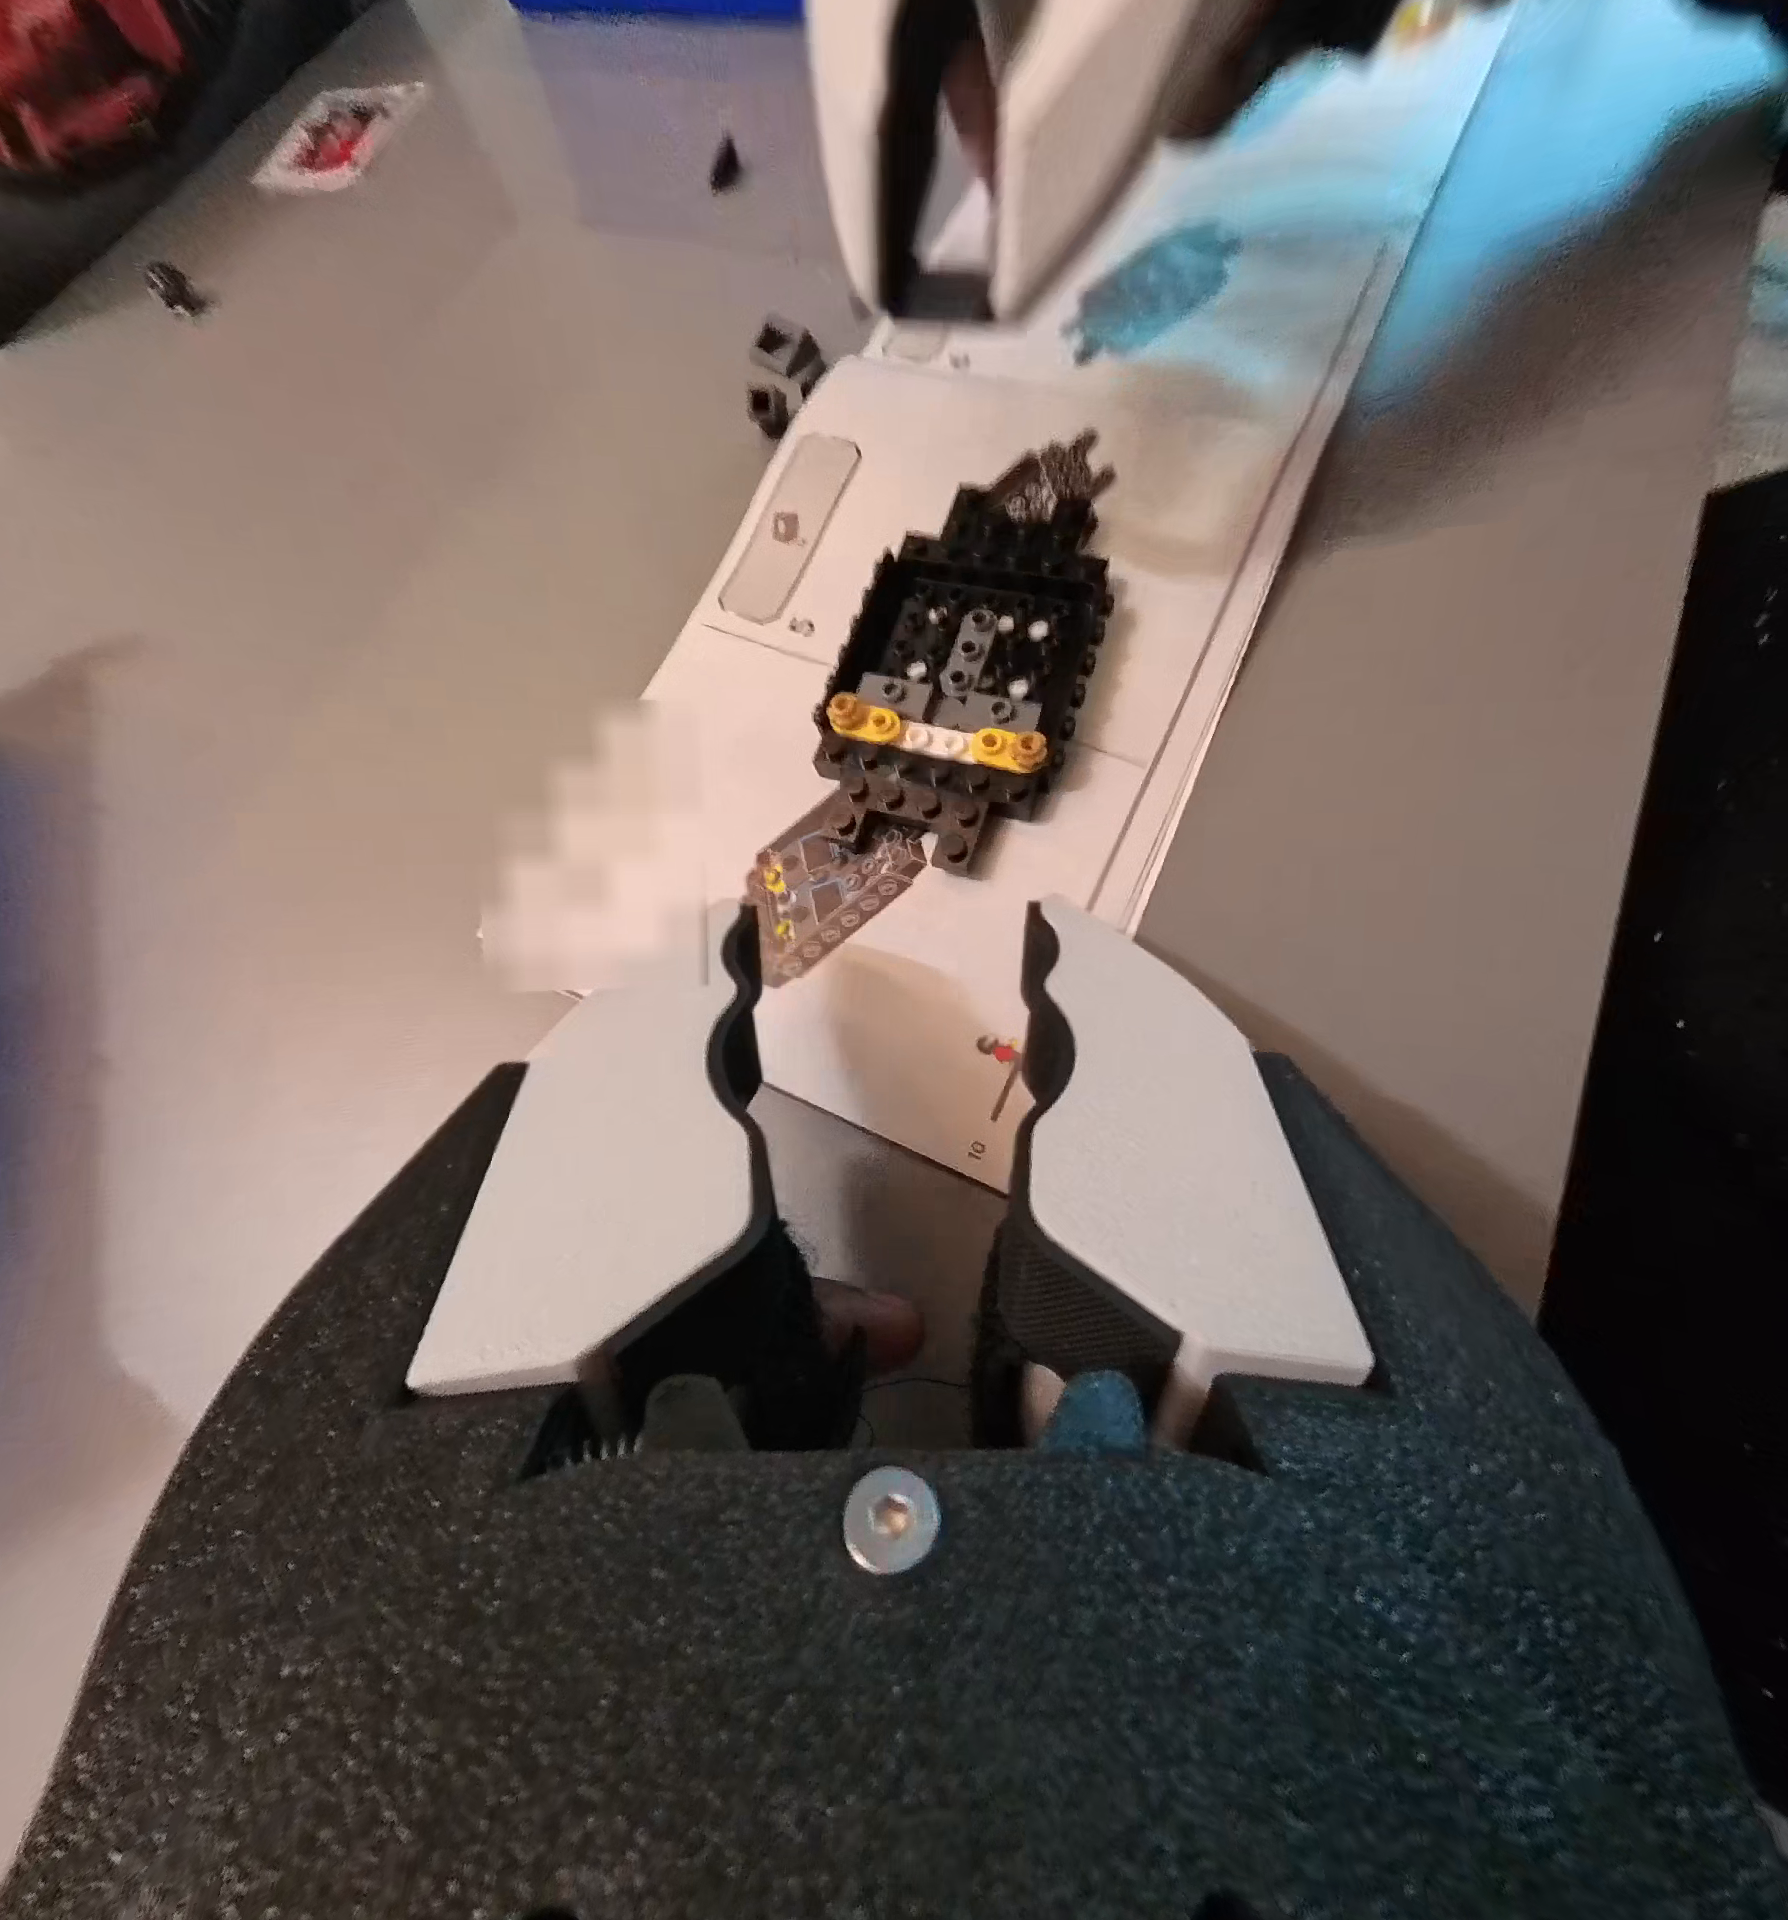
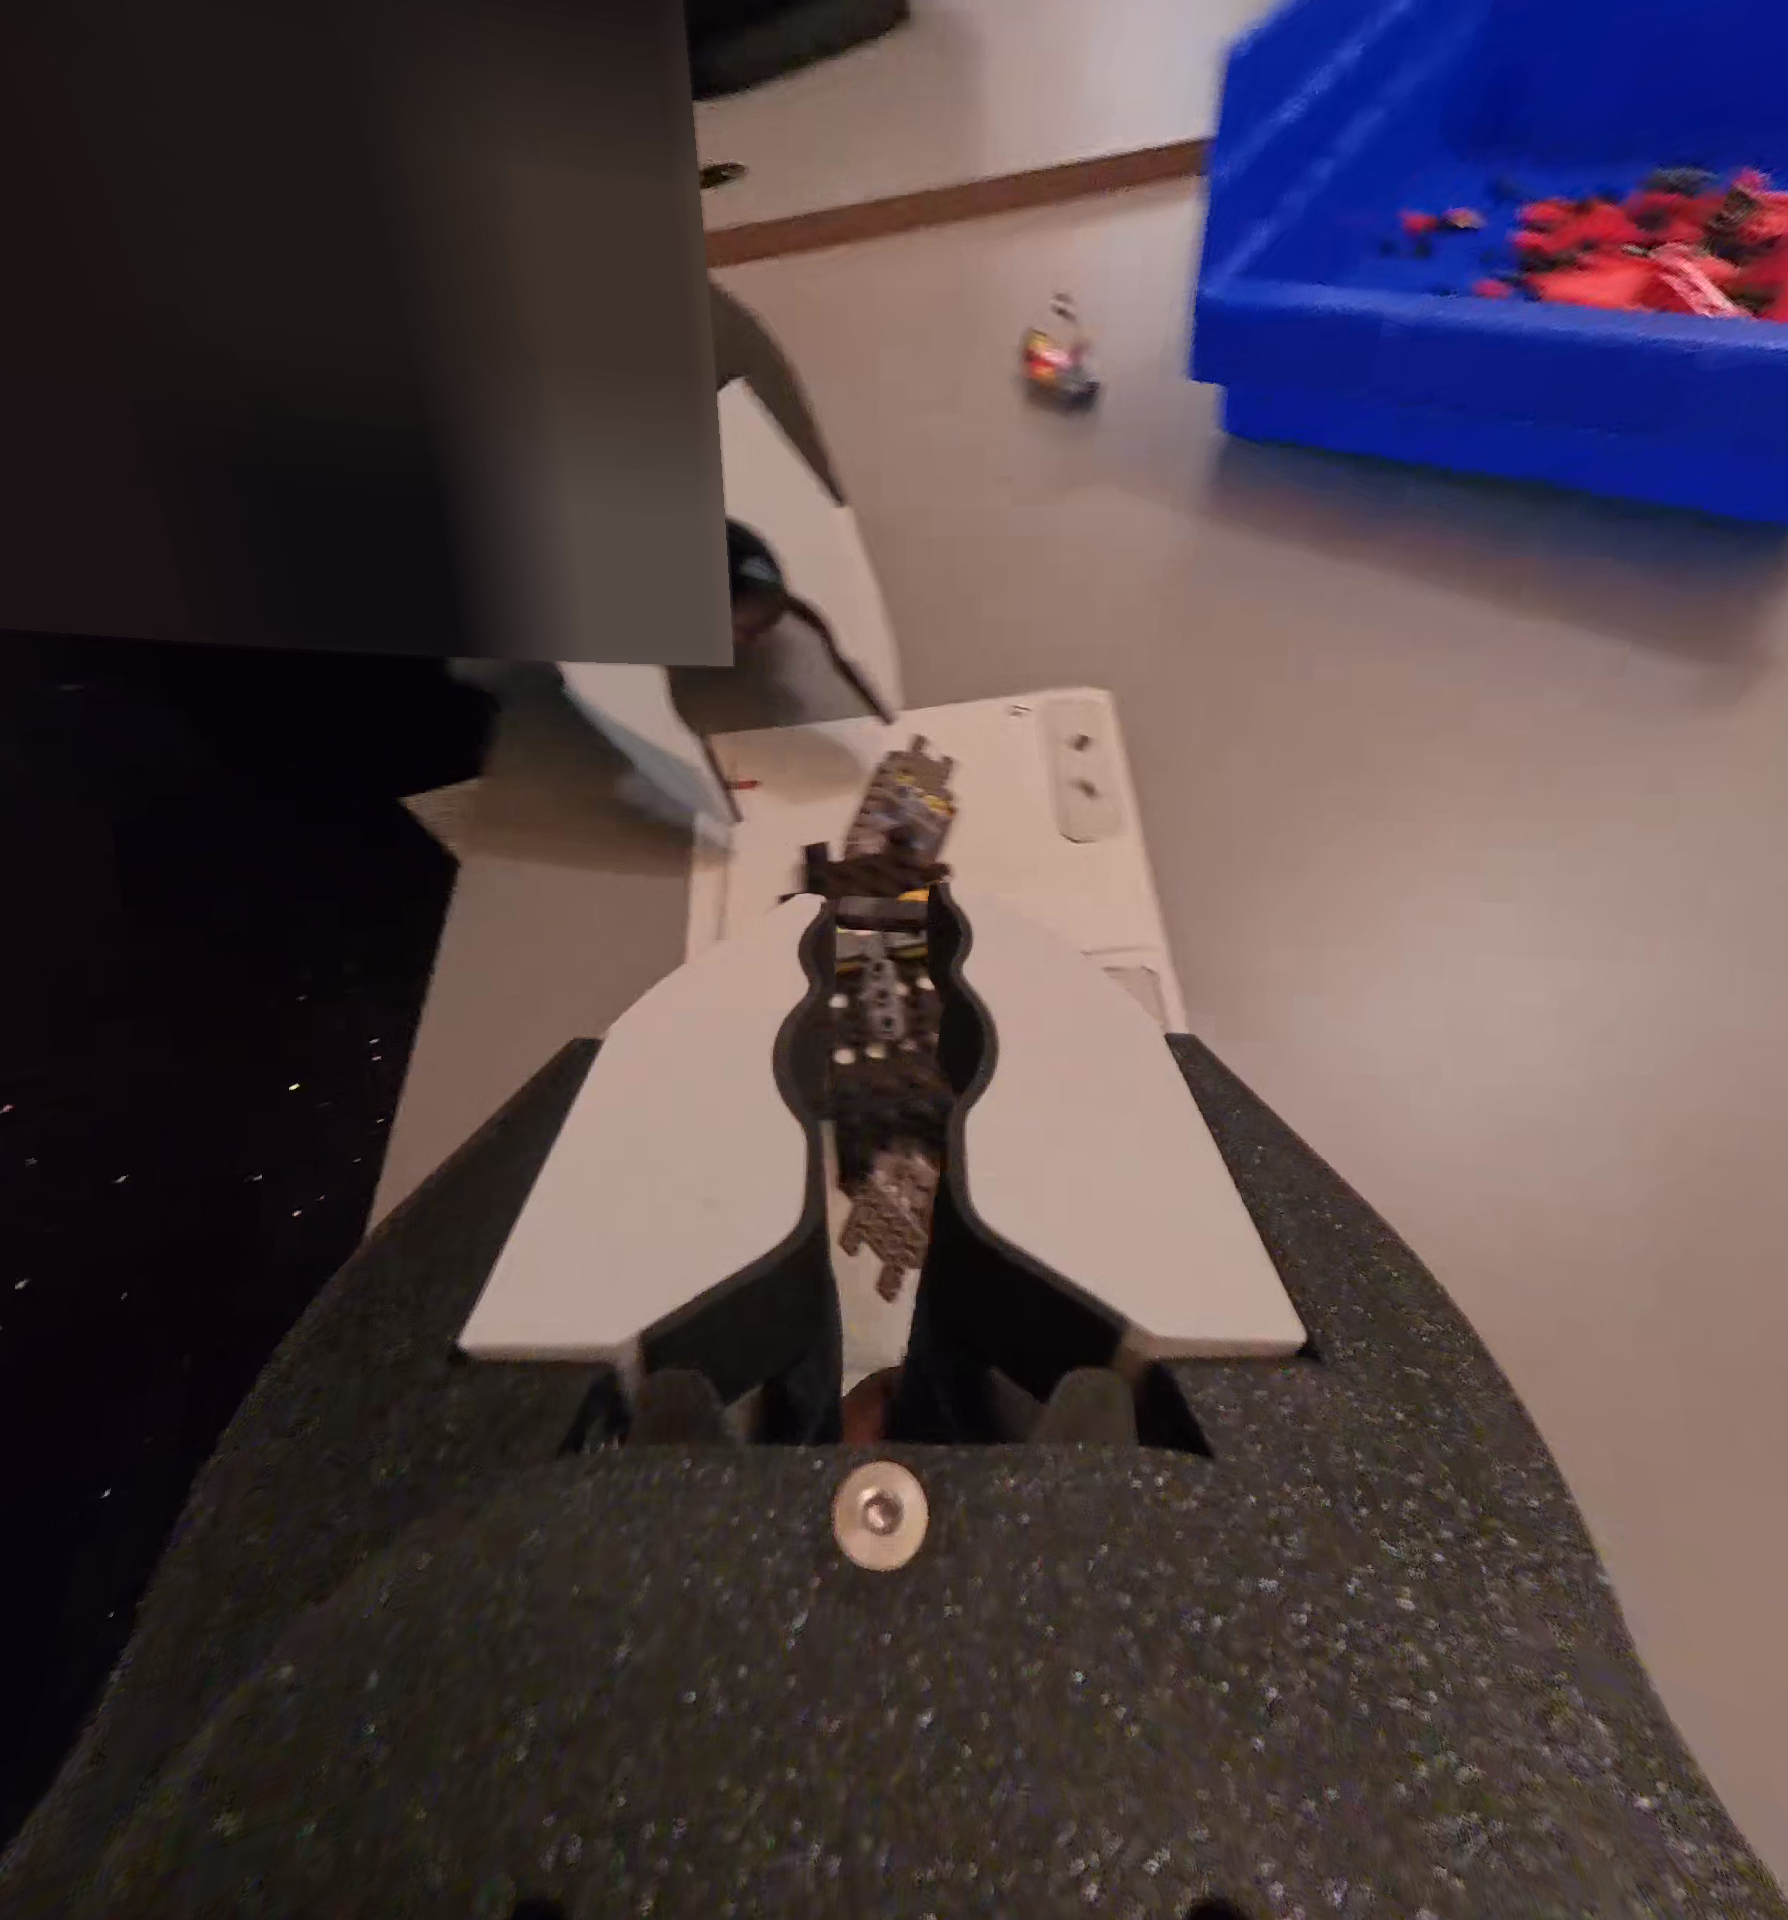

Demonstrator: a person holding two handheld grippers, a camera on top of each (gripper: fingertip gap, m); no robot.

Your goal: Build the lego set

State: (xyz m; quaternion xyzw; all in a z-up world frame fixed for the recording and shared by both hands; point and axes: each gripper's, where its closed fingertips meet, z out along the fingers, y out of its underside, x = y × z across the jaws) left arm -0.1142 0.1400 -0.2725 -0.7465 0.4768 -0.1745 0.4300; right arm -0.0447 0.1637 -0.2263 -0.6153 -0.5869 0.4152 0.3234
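The part-built black lego model, with yellow and white studs at its near end, lies on the open instruction booklet. My left gripper is open and empty, just short of the model's near end. My right gripper hangs beyond the model's far end, jaws nearly together, with a small black piece pinched at the tips. In the right wrist view my right gripper is above the model, which shows through the narrow gap. The left gripper's white fingers show beyond it.
A blue bin with red pieces stands at the far right. A small figure lies near it. Black cube pieces and small black bits lie left of the booklet. The table edge and dark floor are to the right.
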